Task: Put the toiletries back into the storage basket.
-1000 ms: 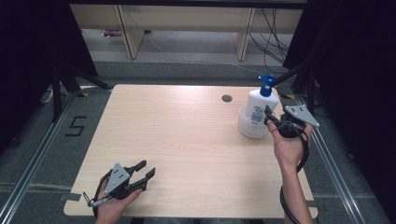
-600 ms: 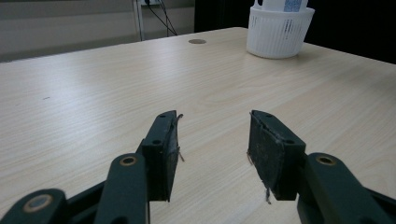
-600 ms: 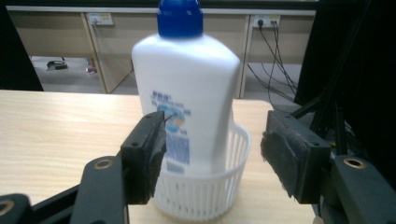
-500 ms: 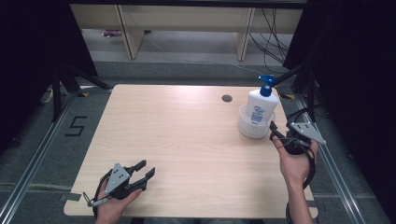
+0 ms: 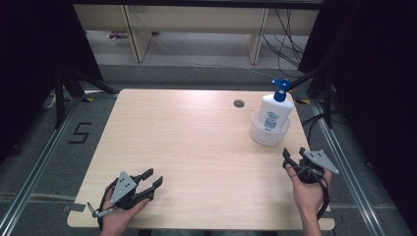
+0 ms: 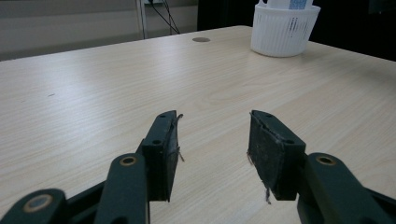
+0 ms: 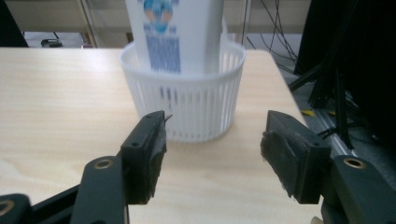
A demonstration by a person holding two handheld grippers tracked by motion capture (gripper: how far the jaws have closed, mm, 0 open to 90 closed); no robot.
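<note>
Where the tabletop [image 5: 196, 142] nears its far right corner, holds a white slatted basket [image 5: 268, 132] with a blue-capped pump bottle [image 5: 275, 110] upright inside. Keeps the right hand-held gripper [image 5: 293, 158] near the basket, jaws wide apart, empty. Rests the left hand-held gripper [image 5: 152, 178] near the front left edge, likewise spread and empty.

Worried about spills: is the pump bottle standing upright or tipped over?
Upright. The pump bottle stands vertical inside the white basket, blue pump on top.

A bottle [image 5: 275, 112] stands in a basket [image 5: 259, 133] at the surface's [image 5: 196, 147] far right. The right tongs [image 5: 290, 158] lie just before it. The left tongs [image 5: 151, 178] sit near left.
</note>
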